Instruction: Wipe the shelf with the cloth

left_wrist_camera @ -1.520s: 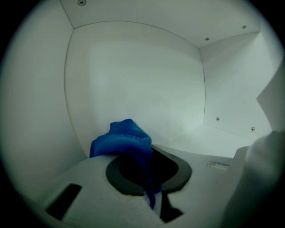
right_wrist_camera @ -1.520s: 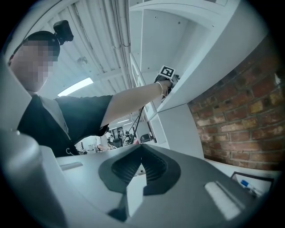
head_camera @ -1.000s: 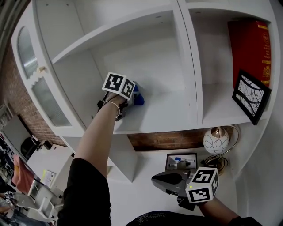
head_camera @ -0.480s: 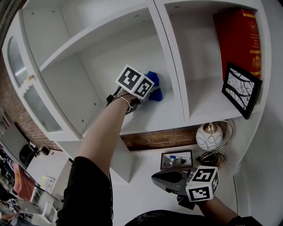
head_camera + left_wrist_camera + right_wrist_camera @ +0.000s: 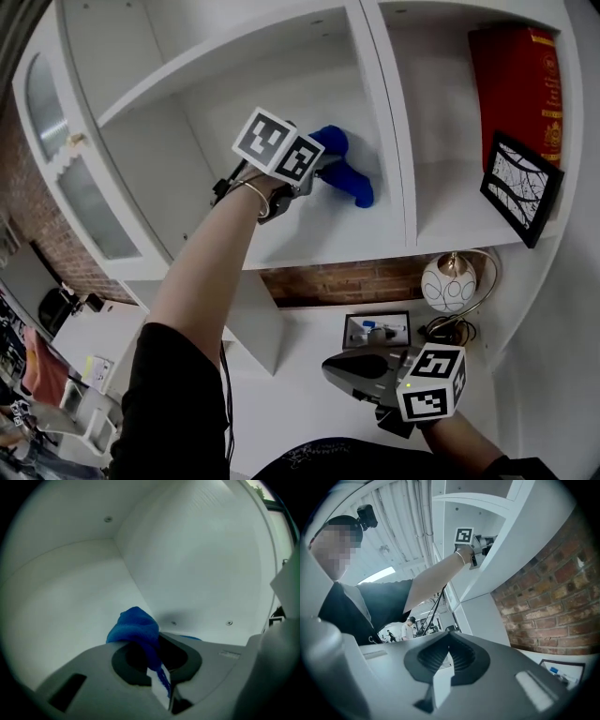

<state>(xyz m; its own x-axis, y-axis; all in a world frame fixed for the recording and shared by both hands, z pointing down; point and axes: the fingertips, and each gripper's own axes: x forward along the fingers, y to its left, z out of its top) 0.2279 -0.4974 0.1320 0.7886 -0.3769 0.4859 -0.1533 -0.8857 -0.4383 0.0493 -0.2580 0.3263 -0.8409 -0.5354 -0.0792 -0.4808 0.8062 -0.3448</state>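
While we reach the left gripper (image 5: pixel 317 171) up into the left compartment of the white shelf (image 5: pixel 309 246), its jaws are clamped on the blue cloth (image 5: pixel 345 176), which bunches out ahead of the tips. We see the cloth over the compartment's board toward its right side, close beside the upright divider (image 5: pixel 386 122). We cannot tell whether it presses on the board. Our right gripper (image 5: pixel 337 375) hangs low above the desk, well apart from the shelf, with its jaws together and nothing between them. In the right compartment a red book (image 5: pixel 520 89) stands at the back, and a black-framed picture (image 5: pixel 520 187) leans near the front edge. Below the shelf runs a brick wall (image 5: pixel 347 279), with a round lamp (image 5: pixel 450 281) near its right end.
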